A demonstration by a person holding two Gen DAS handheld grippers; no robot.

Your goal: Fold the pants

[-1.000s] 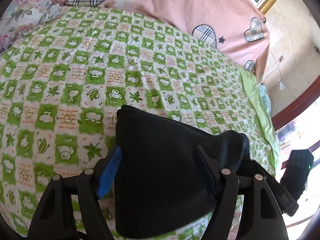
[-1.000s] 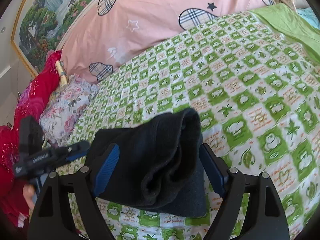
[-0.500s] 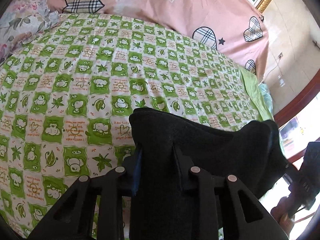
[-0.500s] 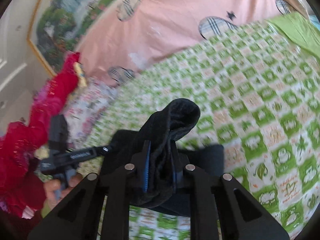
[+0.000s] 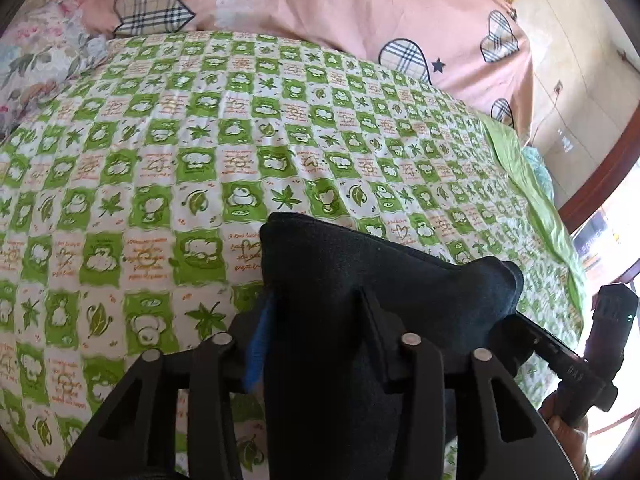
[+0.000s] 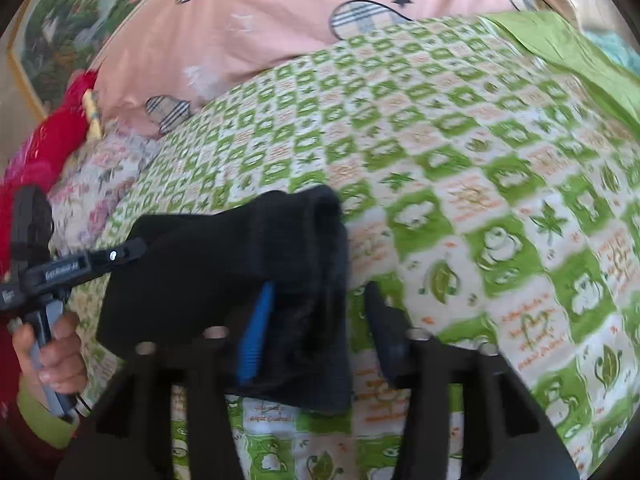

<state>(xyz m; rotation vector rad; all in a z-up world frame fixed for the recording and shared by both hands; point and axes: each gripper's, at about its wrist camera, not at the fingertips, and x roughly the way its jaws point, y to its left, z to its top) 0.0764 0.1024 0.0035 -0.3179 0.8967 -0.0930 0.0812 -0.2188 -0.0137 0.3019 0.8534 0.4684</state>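
Note:
The black pants lie as a folded bundle on the green-and-white checked bedsheet. My left gripper straddles one end of them. Its jaws are opening, and the fabric fills the gap beside the blue pad. My right gripper is at the other end of the pants. Its jaws are opening too. The cloth lies against its blue pad, and a strip of sheet shows before the other finger. Each view shows the other gripper at the bundle's far side.
A pink quilt with plaid hearts is heaped along the head of the bed. A floral pillow and red cloth lie to the left. A plain green sheet marks the bed's right edge. A hand holds the left gripper's handle.
Both grippers closed on the pants half a second ago, pinching and lifting the fabric. Their jaws have now spread again, and the bundle has sunk back onto the sheet.

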